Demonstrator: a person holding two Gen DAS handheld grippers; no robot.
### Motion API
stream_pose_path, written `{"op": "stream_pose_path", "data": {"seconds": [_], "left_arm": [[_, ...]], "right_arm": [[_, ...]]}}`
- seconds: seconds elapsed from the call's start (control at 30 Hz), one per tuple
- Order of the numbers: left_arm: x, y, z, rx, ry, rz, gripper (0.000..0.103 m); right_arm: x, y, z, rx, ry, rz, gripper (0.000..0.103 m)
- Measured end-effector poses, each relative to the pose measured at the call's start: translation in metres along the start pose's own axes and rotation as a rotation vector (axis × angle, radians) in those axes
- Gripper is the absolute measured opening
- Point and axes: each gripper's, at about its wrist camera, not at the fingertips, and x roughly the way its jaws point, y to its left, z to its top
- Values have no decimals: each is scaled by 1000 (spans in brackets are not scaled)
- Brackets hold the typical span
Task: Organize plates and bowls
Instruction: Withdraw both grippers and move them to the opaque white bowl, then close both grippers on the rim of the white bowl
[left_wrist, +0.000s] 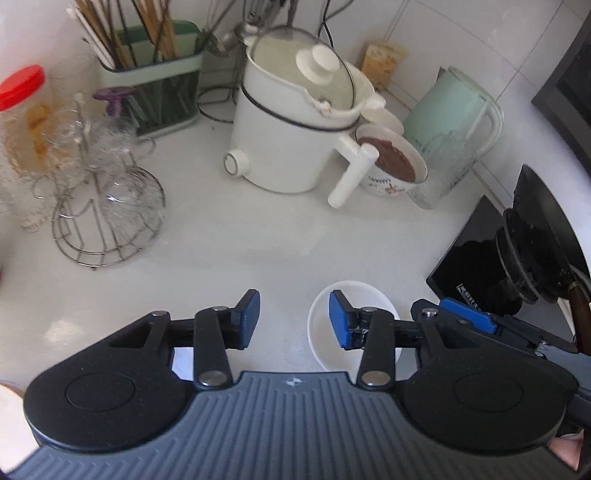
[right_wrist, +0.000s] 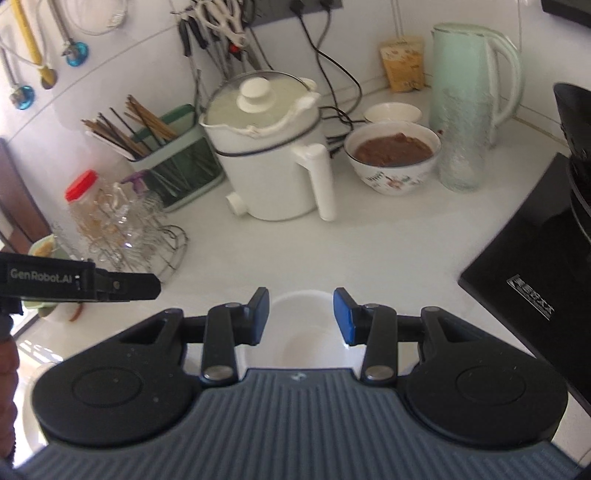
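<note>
Small round white ceramic bowl (right_wrist: 301, 332) sitting on white table (right_wrist: 388, 251), lower half hiding behind right gripper (right_wrist: 301, 317). Both grippers' jaws standing apart, gripping nothing. Left gripper (left_wrist: 293, 319) hovering beside it.

Glossy white bowl (right_wrist: 303, 332), smooth white counter (left_wrist: 258, 236), wire metal rack (left_wrist: 107, 221)

I count three bowls: one small empty white bowl (right_wrist: 301, 325) at my six o'clock, one patterned bowl of brown food (right_wrist: 393, 157) at one o'clock, one plain white bowl (right_wrist: 393, 112) behind it. I see one white cooker pot (right_wrist: 271, 155) with one lid at twelve, one pale green kettle (right_wrist: 474, 81) at two, one ribbed glass (right_wrist: 461, 166) beside it, one chopstick holder (right_wrist: 177, 162) at eleven, one red-capped jar (right_wrist: 86, 199) and one wire rack (right_wrist: 147, 240) at ten.
</note>
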Motion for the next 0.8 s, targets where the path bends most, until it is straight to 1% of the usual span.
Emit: {"op": "stream_pose_path", "data": {"seconds": [0.1, 0.23, 0.4, 0.57, 0.73, 0.8], "left_arm": [[18, -4, 0, 5, 33, -8, 51], [42, -9, -3, 11, 75, -12, 52], [66, -14, -7, 24, 90, 1, 52], [87, -18, -7, 54, 115, 10, 52], [104, -15, -7, 32, 153, 14, 52], [110, -12, -10, 14, 174, 4, 51]], "right_arm": [[6, -9, -3, 5, 10, -18, 42], [17, -20, -9, 15, 37, -37, 42], [35, -31, -20, 2, 66, -73, 41], [48, -44, -26, 40, 109, -69, 41], [56, -51, -28, 62, 124, -55, 41], [61, -53, -29, 76, 137, -46, 41]]}}
